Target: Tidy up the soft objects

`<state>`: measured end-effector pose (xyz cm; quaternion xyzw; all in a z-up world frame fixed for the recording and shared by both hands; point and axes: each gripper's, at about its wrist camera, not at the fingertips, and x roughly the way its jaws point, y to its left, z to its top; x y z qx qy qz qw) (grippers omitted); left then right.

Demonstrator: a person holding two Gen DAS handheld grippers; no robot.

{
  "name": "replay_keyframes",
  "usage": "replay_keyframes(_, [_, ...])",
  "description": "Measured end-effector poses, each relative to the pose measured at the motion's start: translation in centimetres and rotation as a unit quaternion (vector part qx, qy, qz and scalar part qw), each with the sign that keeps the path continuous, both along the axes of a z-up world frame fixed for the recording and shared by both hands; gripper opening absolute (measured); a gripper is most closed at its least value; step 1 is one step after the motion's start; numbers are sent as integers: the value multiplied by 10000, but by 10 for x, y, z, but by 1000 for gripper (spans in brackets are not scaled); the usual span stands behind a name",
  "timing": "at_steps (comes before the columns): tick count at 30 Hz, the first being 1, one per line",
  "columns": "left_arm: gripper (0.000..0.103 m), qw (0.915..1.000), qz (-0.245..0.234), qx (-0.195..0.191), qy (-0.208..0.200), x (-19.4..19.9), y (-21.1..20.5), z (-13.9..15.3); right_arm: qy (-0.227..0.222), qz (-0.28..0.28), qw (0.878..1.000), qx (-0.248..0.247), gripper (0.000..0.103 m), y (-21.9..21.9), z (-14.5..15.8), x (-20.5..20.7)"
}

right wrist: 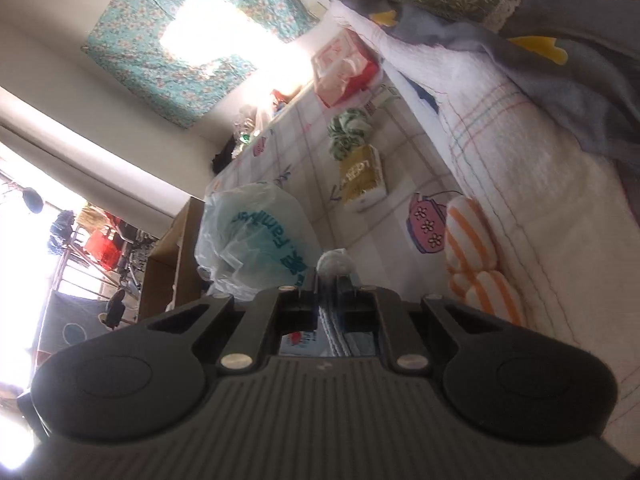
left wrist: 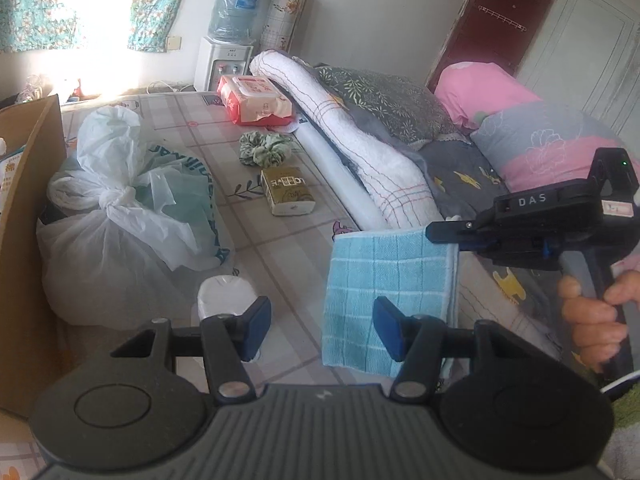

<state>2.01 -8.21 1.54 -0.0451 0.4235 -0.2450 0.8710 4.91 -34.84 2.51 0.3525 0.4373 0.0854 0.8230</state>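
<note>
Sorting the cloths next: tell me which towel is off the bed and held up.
The light blue checked towel, hanging from the right gripper by its top edge. The white towel with coloured lines lies rolled on the bed.

A pale grey wall [left wrist: 380, 12] runs behind the bed; a bright window [left wrist: 96, 4] in it is washed out by daylight, with teal flowered curtains [left wrist: 160, 4] hanging on either side; a white water dispenser [left wrist: 224, 64] stands against the wall under a blue bottle [left wrist: 236, 8], and a rolled patterned mat [left wrist: 286, 12] leans upright just beside it; a dark red door [left wrist: 492, 28] sits at the far right, next to a pale panelled wardrobe [left wrist: 592, 52]; the mattress [left wrist: 256, 240] has a checked, cartoon-printed cover; a brown cardboard panel [left wrist: 28, 216] stands along its left edge; from the right wrist, a second bright opening [right wrist: 24, 280] shows at the left.
</note>
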Motion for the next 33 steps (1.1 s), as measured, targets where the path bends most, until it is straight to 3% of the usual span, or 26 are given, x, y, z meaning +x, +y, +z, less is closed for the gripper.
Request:
replay_keyframes(3, [57, 9998, -136, 92, 138, -3, -8, -12, 158, -86, 9998, 42, 7, 0, -22, -2])
replay_keyframes(7, [57, 9993, -260, 96, 246, -5, -13, -18, 71, 19, 9999, 153, 9, 15, -28, 5])
replay_keyframes(11, [57, 9991, -358, 116, 185, -9, -13, -17, 131, 54, 9996, 262, 9, 29, -44, 36])
replay_keyframes(20, [57, 9989, -379, 74, 251, -6, -10, -23, 730, -78, 9949, 696, 11, 47, -101, 82])
replay_keyframes(22, [57, 9988, -393, 27, 278, -4, -10, -24, 912, 5, 9940, 601, 15, 53, -113, 91])
replay_keyframes(25, [57, 9988, -401, 23, 273, -2, -12, -25, 1040, 89, 9909, 852, 20, 53, -125, 97])
replay_keyframes(27, [57, 9987, -419, -5, 274, -1, -13, -26, 935, 126, 9904, 1013, 46, 50, -120, 95])
replay_keyframes(29, [57, 9987, -429, -11, 262, 0, -15, -27, 719, 153, 9920, 1030, 55, 48, -110, 91])
replay_keyframes(33, [57, 9986, -458, -65, 265, 3, -22, -30, 379, 298, 9966, 671, 55, 41, -95, 80])
